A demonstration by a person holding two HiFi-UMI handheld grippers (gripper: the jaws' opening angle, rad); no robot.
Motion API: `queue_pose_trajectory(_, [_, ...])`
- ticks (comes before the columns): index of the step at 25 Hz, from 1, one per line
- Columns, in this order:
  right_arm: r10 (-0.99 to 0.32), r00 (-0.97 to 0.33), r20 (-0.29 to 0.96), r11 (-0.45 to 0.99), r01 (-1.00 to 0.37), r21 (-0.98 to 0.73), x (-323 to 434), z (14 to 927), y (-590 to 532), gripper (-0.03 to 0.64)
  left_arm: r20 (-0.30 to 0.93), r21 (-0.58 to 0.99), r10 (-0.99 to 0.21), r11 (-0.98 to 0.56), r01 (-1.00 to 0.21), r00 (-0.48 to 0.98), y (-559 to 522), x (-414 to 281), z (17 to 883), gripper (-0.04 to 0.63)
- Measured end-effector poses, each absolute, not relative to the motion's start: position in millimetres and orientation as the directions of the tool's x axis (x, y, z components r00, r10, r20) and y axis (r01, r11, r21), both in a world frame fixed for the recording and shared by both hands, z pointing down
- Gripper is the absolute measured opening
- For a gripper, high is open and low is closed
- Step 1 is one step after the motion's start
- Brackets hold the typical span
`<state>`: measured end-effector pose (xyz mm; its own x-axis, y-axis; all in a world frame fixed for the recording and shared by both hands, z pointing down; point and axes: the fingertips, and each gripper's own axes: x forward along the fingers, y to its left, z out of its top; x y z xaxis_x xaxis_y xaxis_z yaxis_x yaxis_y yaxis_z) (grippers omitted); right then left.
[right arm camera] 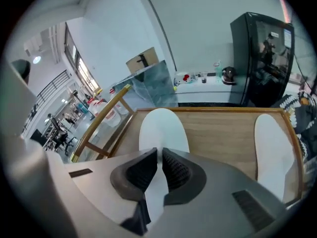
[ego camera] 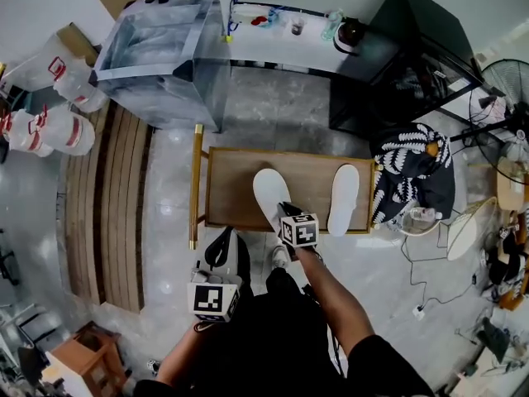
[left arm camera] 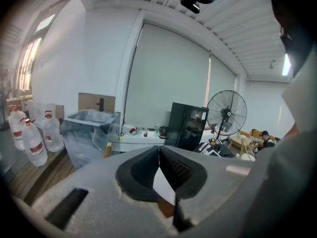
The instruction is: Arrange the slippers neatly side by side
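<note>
Where my right gripper [right arm camera: 159, 155] looks along its own fingers, a white slipper [right arm camera: 163, 128] runs up between the ribbed pads, which are pinched onto its heel end. The head view adds what that camera cannot. The gripper sits at the near edge of the low wooden table [ego camera: 310, 168], and the slipper stretches away from me along the tabletop, toe leaning a little left. My left gripper [ego camera: 223, 238] hangs closer to my body, short of the table and over the floor. Its own view shows the pads meeting at the tips with nothing clamped. The other slipper [ego camera: 344, 197] lies well apart to the right, near the table's right edge. Aimed level at the room instead of down at the table, the left gripper view shows a standing fan [left arm camera: 226, 110] just beside the black cabinet [left arm camera: 187, 125].
</note>
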<state>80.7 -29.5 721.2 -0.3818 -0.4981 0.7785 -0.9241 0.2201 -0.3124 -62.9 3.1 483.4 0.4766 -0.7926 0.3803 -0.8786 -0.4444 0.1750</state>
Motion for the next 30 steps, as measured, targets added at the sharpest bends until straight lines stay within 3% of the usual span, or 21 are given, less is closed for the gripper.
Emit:
queue_pose_trajectory(18, [-0.595,-0.178,0.784,-0.173,-0.924,-0.342,211,742,-42,0.034,0.405,0.132,-0.708,-0.582,-0.802,0.579,-1,-8,482,0.017])
queue_pose_trajectory(30, [-0.564,-0.131,0.815,-0.244,-0.917,-0.317,235,769,-50,0.034,0.418,0.137,-0.689,-0.596,-0.791,0.591,-4,-5,488,0.017])
